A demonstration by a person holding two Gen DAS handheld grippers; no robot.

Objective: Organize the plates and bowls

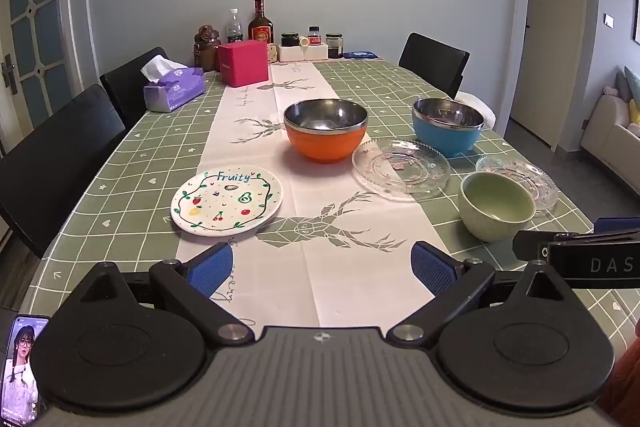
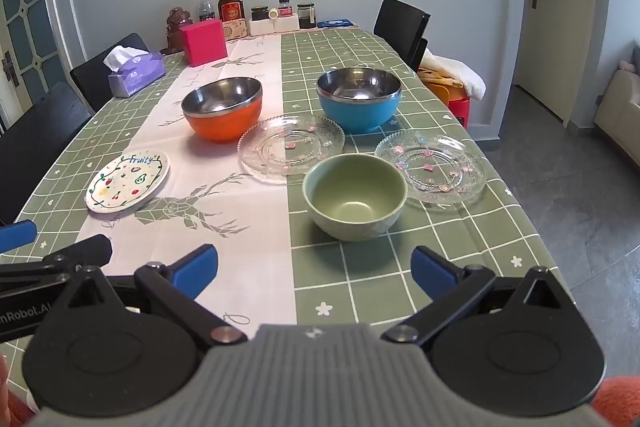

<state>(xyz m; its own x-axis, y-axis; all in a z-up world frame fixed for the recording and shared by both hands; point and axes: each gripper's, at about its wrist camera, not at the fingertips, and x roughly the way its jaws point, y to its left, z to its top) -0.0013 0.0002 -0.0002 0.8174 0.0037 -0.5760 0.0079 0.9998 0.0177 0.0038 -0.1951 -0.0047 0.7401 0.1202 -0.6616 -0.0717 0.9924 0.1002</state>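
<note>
Bowl, the green bowl [image 2: 355, 195], sits just ahead of right hand-held gripper [image 2: 314, 265] (jaws wide, empty), far nearer than left hand-held gripper [image 1: 322, 265], also open w/ nothing held.

phone [image 1: 20, 367] cut off at edge

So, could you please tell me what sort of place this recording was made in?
Most likely a home dining room: a long table under a checked cloth, black chairs around it, and a sofa beyond.
</note>
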